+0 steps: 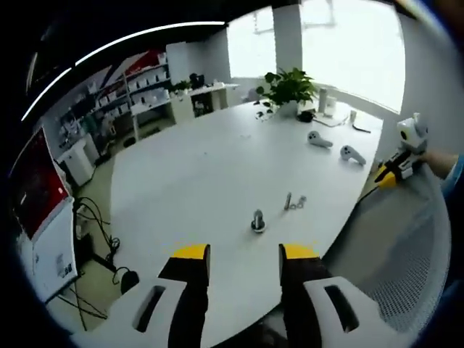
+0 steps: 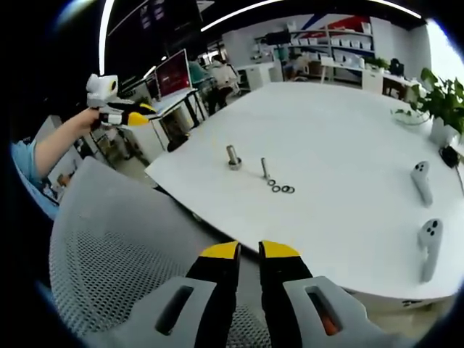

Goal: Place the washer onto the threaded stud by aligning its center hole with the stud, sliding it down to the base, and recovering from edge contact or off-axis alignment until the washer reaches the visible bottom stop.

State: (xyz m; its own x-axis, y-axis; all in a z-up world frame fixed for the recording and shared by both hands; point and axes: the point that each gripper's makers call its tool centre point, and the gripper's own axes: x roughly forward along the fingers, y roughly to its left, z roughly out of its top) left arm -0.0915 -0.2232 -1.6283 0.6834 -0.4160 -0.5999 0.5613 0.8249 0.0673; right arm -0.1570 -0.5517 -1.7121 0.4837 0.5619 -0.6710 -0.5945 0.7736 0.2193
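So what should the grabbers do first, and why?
Probably move the right gripper forward to the washers on the table and pick one up. Both grippers hold nothing, the left gripper is open, and the washers lie beside the stud, not on it.

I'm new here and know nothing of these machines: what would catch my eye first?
The big white oval table, nearly bare, with a short upright metal threaded stud near its edge and small dark ring washers lying flat beside it. A leafy green potted plant stands at the far end, and two yellow-tipped grippers, left gripper and right gripper, hang before it.
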